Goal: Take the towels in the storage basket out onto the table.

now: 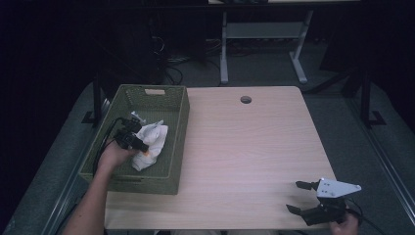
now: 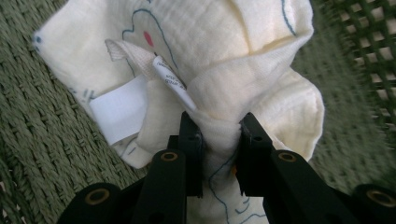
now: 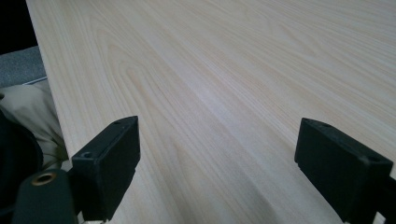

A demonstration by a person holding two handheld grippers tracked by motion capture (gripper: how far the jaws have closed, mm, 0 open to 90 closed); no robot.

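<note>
Risk, as judged: pinched fold of cream cloth (image 2: 224, 56) liable to slip free on lifting, grip taken on one gathered pleat only, remainder of bundle loose and hanging wide of the jaws. Possible snagging of trailing cloth or of white label (image 2: 122, 112) on weave of green basket (image 1: 178, 122) if drawn sideways over the near wall. Possible dragging of basket across bench (image 1: 244, 147) with cloth caught, basket set at left edge of bench and partly overhanging it. Trailing cable near basket rim noted as further snag hazard.

Cloth: crumpled, printed with thin blue lines and a small red mark, lying inside basket on its woven floor, toward middle of basket.

Left hand-held gripper (image 2: 219, 135): lowered into basket, jaws drawn narrow and clamped on fold of cloth, fabric bunched between them. Left hand (image 1: 115, 155) wrapped round body of tool, forearm entering from lower left and reaching over near wall of basket, tool angled forward and to the right.

Right hand-held gripper (image 1: 301, 197): spread wide, nothing between jaws, held low over bare bench at near right corner, well apart from basket, pointing left across bench. Right hand (image 1: 345, 226) at bottom edge, mostly cut off.
</note>
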